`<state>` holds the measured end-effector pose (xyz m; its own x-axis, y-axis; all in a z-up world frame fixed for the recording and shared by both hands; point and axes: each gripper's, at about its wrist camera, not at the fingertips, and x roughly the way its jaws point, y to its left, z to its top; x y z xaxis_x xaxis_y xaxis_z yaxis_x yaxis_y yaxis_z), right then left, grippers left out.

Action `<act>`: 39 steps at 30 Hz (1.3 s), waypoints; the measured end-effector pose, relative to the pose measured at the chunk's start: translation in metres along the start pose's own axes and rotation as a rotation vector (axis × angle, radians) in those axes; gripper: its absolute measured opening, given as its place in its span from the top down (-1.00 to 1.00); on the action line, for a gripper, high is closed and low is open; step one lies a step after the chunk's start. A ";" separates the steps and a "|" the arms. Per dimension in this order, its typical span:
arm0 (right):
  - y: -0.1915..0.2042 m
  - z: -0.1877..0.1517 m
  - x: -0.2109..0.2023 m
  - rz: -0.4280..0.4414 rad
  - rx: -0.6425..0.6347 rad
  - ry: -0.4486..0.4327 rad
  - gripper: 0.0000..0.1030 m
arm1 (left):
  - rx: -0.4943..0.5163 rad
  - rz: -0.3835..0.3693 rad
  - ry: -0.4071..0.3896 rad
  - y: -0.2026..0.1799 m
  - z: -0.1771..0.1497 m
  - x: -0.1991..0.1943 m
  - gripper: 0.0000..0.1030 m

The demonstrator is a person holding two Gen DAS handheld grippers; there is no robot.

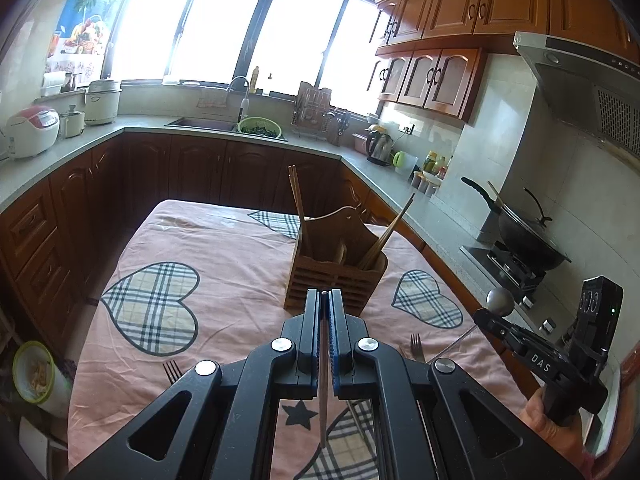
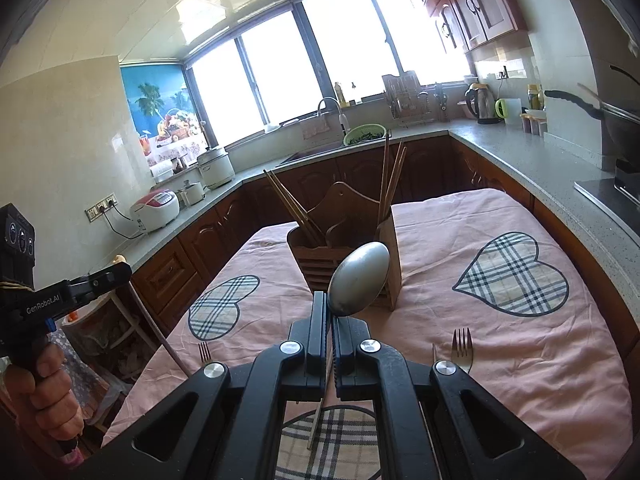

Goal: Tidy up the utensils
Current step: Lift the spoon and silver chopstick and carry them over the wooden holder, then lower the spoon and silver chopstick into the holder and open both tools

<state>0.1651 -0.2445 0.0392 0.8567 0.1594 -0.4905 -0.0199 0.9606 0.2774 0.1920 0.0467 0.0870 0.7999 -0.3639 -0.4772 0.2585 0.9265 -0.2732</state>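
Left wrist view: the left hand-held gripper (image 1: 325, 294) has its jaws closed together on a thin chopstick (image 1: 323, 396), which runs back between the pads and hangs below the frame of the tool. Ahead of it, a wooden utensil holder (image 1: 340, 268) stands upright on the surface (image 1: 224, 240), which is covered with a pink cloth bearing plaid hearts. Chopsticks (image 1: 297, 196) stand in the holder's left compartment and others lean out of the right one. One fork (image 1: 172, 370) lies on the cloth to the left of the gripper, another fork (image 1: 417, 346) to the right.

Right wrist view: the right hand-held gripper (image 2: 331, 300) is clamped on the handle of a metal spoon (image 2: 359, 278). The bowl of the spoon rises above the fingertips, its back facing the camera, in front of the holder (image 2: 348, 236). The handle passes down between the pads. A fork (image 2: 462, 346) lies on the cloth just right of this gripper and a second fork (image 2: 205, 353) to its left. At the left edge, a person's hand (image 2: 44, 392) grips the handle of the other tool.
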 end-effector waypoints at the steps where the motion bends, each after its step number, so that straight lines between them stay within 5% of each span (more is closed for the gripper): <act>1: -0.001 0.002 0.000 -0.002 0.000 -0.005 0.96 | 0.000 -0.001 -0.006 0.001 0.002 0.001 0.96; 22: -0.011 0.046 0.025 -0.029 -0.036 -0.073 0.96 | -0.026 -0.026 -0.141 0.012 0.043 0.032 0.96; 39: -0.011 0.103 0.074 -0.101 -0.132 -0.151 0.96 | -0.060 -0.003 -0.278 0.029 0.093 0.113 0.96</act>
<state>0.2814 -0.2666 0.0847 0.9251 0.0342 -0.3781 0.0114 0.9930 0.1176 0.3405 0.0413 0.1026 0.9193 -0.3187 -0.2310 0.2350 0.9152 -0.3275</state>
